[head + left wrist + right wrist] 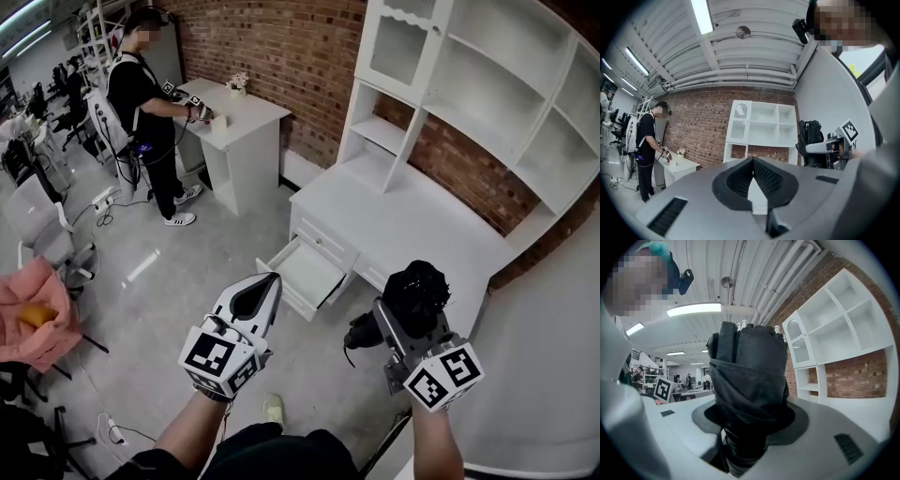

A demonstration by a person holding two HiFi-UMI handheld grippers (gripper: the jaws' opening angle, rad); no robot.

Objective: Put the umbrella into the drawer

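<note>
The folded black fabric umbrella [750, 376] is clamped between the fingers of the right gripper [398, 323], its bunched canopy bulging beyond them. The left gripper [753, 164] has its fingers together on nothing. The open white drawer [305, 274] lies just ahead of the left fingertips. The umbrella looks light, probably a stiff core under soft, slippery cloth, so a mid-body hold seems soundest.

Across the room from you, a person in black [141, 103] stood at a small white tabletop [248, 111] against the brick wall [300, 66]; white shelves [487, 103] rose at right, a pink cloth [42, 305] bunched at left.
</note>
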